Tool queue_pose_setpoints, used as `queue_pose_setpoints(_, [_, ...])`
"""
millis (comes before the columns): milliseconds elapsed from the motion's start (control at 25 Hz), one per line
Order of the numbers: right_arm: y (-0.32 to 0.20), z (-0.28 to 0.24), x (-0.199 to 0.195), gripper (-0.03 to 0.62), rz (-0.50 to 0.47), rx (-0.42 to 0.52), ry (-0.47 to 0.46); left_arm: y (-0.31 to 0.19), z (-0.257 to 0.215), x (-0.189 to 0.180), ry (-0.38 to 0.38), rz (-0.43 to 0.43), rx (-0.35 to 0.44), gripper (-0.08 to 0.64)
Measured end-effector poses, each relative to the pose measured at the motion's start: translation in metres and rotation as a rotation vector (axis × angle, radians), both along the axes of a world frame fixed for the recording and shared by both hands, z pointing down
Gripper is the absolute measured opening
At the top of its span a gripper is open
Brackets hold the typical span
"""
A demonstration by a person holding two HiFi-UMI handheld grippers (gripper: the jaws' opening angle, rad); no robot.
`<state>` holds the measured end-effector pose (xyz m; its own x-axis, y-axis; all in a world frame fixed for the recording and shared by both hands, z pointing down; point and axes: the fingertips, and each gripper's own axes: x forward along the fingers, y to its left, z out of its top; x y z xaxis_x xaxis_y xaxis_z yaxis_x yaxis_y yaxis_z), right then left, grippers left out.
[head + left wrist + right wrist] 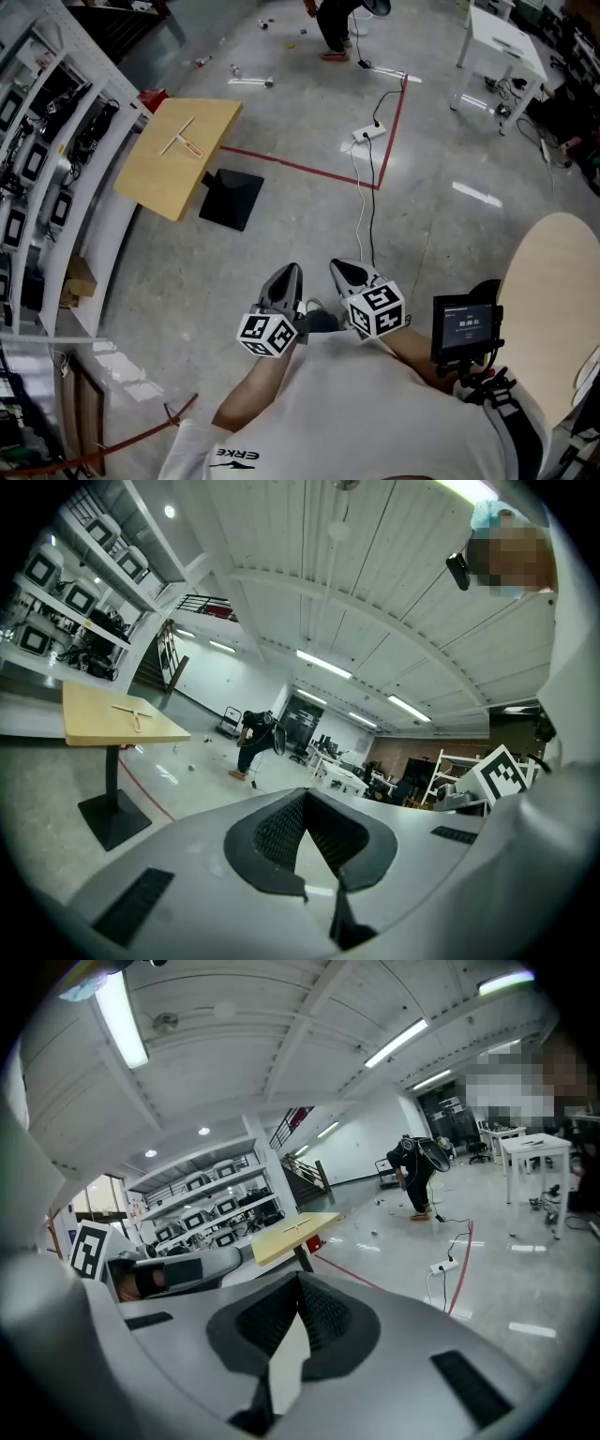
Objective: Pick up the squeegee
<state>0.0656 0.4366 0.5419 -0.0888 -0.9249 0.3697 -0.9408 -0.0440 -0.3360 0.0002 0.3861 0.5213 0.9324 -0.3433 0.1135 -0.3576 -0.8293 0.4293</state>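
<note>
Both grippers were held close in front of the person's chest, and neither held anything. In its own view the left gripper (302, 797) was seen with its jaws together at the tips and nothing between them. The right gripper (298, 1279) was seen closed and empty in the same way.

From the head view the left gripper (292, 270) and the right gripper (339, 267) were shown side by side over bare floor (309, 216). Both pointed roughly toward the desk (164, 183), which stood well apart from them.

The squeegee (178, 138) lay flat on the desk's far half, about midway between its two long edges. It could be made out as a pale bar with an orange handle joined to it in a T. It was also caught small in the left gripper view (131, 709) and in the right gripper view (298, 1227), on the desk top (94, 719) in each. Nothing touched it.

No part of the task could be judged as done. The squeegee was untouched and out of reach. What was left seemed to be the whole job. The floor would have to be crossed. One gripper would have to be opened, brought down around the handle or bar and closed on it. Then the squeegee would have to be lifted clear of the desk.
</note>
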Motion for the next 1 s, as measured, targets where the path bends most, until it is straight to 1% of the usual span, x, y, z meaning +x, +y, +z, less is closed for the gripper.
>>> queue_pose_setpoints(120, [-0.014,0.003,0.012,0.0,0.013,0.006,-0.01,-0.016,0.003,0.015,-0.015,0.005,0.008,0.005])
queue_pose_setpoints(280, [-0.049,0.014,0.037,0.0,0.029,0.002,-0.009,-0.055,0.011,0.04,-0.015,0.01,0.018,0.005])
queue_pose_setpoints(520, [-0.085,-0.003,0.06,0.0,0.071,-0.004,0.003,-0.095,-0.004,0.065,-0.007,0.056,-0.004,0.003])
queue_pose_setpoints(640, [-0.112,-0.012,0.074,0.0,0.089,-0.004,0.008,-0.122,-0.013,0.08,-0.008,0.082,-0.003,0.003])
queue_pose_setpoints(800, [-0.155,-0.014,0.089,0.0,0.105,0.001,0.014,-0.165,-0.01,0.097,-0.016,0.104,-0.005,0.003])
queue_pose_setpoints(1000, [-0.216,-0.009,0.1,0.0,0.125,-0.006,0.029,-0.227,-0.006,0.108,-0.013,0.129,-0.002,0.003])
